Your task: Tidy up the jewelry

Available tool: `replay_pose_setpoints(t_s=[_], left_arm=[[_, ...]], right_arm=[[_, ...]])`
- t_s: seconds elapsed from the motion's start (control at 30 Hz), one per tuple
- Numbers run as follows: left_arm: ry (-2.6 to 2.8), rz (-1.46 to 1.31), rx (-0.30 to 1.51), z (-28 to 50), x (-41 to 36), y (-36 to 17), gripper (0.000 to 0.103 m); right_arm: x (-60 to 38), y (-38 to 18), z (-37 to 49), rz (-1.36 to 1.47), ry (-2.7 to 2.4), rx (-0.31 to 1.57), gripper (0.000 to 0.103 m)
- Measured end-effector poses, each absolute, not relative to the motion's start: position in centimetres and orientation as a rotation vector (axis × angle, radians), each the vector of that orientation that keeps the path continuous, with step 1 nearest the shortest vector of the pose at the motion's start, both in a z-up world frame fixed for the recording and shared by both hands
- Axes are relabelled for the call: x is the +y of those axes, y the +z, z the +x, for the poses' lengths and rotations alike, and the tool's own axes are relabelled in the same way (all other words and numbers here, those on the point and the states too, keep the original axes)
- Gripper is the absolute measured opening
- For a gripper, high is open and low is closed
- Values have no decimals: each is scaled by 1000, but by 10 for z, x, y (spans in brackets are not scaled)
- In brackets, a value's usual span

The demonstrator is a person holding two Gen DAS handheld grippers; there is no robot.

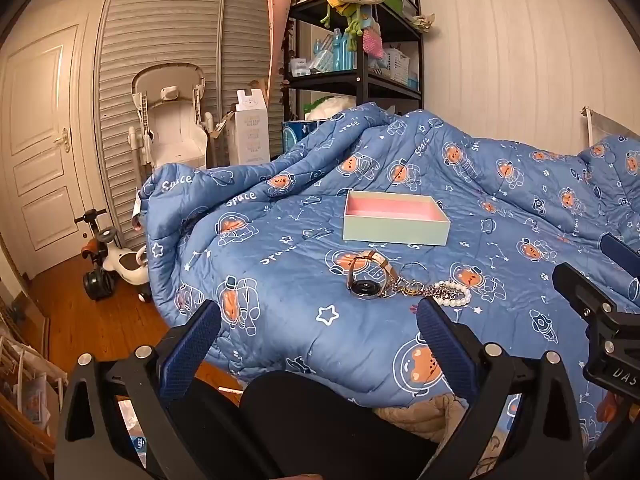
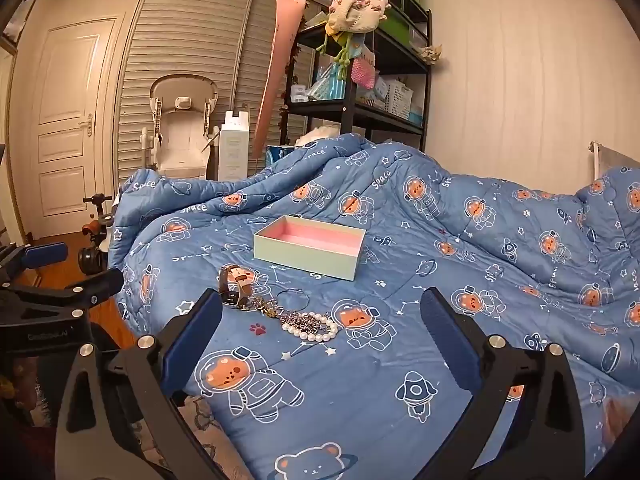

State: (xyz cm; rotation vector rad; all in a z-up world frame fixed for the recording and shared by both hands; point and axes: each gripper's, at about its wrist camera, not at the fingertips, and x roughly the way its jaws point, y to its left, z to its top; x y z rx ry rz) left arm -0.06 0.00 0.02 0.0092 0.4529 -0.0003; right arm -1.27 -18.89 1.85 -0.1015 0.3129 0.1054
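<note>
Two grippers [image 1: 318, 316] [image 2: 322, 312] open, jewelry pile [image 2: 280, 312] just ahead, btwn tips

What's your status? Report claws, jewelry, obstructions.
Left claw and right claw open, empty. Watch, pearl bracelet, chains piled on quilt; box empty behind. Nothing in the way.

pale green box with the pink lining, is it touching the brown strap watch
Apart. In the right wrist view, bare blue quilt shows between the pale green box and the brown-strapped watch lying nearer the camera.
</note>
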Motion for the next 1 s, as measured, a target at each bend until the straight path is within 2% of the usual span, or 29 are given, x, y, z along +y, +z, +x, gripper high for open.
replay_pose_setpoints(t_s=[1.0], left_arm=[[0, 13, 458, -2, -4, 9, 96]], right_arm=[[-193, 21, -12, -75, 98, 322, 98]])
